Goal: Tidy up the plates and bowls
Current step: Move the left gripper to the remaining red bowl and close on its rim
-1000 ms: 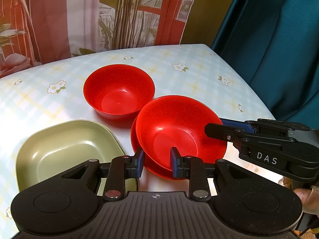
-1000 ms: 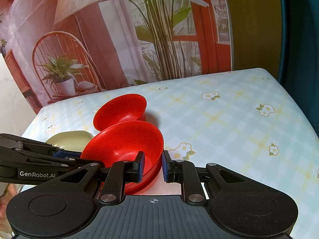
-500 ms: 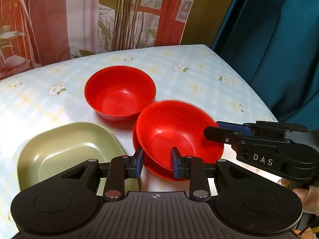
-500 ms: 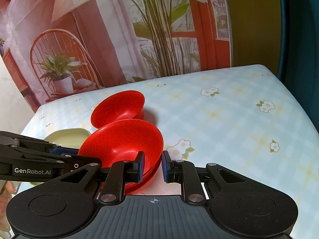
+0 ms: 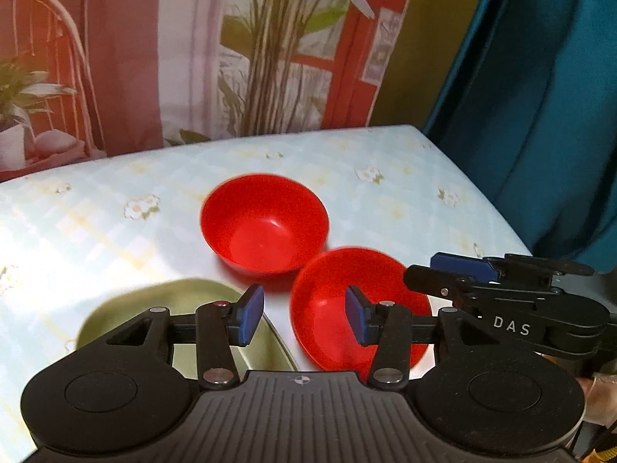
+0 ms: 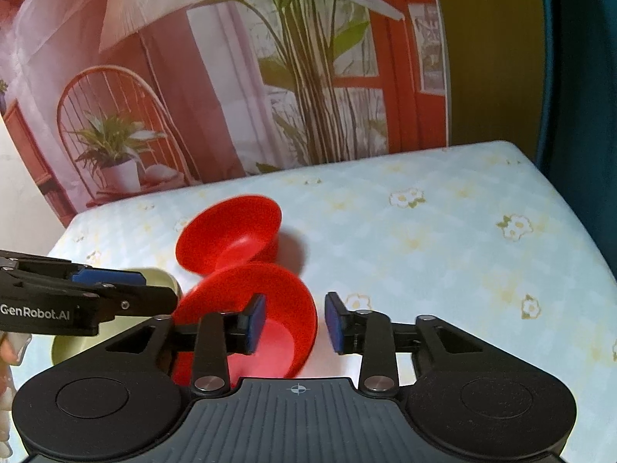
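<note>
Two red bowls stand on the flowered tablecloth. The far red bowl [image 5: 264, 223] [image 6: 231, 235] stands alone. The near red bowl [image 5: 358, 308] [image 6: 277, 308] is close under both grippers. My left gripper [image 5: 304, 316] straddles its left rim; the jaws are opening and neither pad presses on the rim. My right gripper [image 6: 295, 324] straddles the right rim the same way, jaws opening and pads off it. Each gripper shows in the other's view: the right gripper [image 5: 424, 274], the left gripper [image 6: 169, 297]. A pale green dish [image 5: 185, 308] [image 6: 162, 277] lies to the left of the near bowl.
The tablecloth [image 5: 115, 231] runs back to a printed backdrop [image 5: 270, 58]. A teal curtain [image 5: 540, 115] hangs past the table's right edge. A hand [image 6: 5, 347] shows at the left border.
Both pairs of jaws have spread apart from the near bowl's rim. Both views have tipped upward a little, so the bowls sit lower in them.
</note>
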Available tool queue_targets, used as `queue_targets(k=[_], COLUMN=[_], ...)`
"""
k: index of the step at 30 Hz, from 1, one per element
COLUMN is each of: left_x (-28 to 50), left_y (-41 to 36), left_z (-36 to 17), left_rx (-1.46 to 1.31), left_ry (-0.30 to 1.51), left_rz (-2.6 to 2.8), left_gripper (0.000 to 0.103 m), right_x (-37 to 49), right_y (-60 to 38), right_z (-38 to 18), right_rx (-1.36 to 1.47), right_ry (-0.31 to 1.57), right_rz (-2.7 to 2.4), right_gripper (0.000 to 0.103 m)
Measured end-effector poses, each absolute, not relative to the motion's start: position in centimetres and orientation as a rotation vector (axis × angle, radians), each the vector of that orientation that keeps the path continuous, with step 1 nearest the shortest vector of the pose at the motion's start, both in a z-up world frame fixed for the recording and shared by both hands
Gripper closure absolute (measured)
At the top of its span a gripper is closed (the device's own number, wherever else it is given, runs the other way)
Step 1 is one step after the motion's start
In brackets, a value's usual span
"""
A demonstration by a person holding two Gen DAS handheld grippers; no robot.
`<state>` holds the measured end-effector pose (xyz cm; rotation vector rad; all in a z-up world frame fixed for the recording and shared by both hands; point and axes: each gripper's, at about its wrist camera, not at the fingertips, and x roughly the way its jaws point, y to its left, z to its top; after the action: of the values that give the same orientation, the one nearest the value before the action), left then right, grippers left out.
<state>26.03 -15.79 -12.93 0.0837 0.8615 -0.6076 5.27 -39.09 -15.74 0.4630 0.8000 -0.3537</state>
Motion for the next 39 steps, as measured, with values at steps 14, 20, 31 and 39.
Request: queue_targets(k=[14, 20, 31, 39], left_x=[29.4, 30.4, 32.5, 34.1], left_y=[-13.8, -13.9, -14.4, -14.9], left_z=[-10.1, -9.4, -12.2, -14.8], left_rx=[0.048, 0.037, 0.031, 0.025], left_ry=[0.773, 0.739, 0.793, 0.851], left_rz=[-0.494, -0.482, -0.481, -0.482], left_gripper=[0.054, 0.054, 0.054, 0.054], right_x=[8.6, 10.2, 12.1, 13.8], right_y=[-40.6, -41.0, -41.4, -41.6], right_z=[-13.1, -12.8, -15.3, -17.5], right_rx=[0.413, 0.391, 0.418, 0.443], right_ry=[0.746, 0.735, 0.769, 0.801], right_rz=[-0.328, -0.322, -0.314, -0.298], right_gripper=[0.064, 0.064, 0.064, 0.064])
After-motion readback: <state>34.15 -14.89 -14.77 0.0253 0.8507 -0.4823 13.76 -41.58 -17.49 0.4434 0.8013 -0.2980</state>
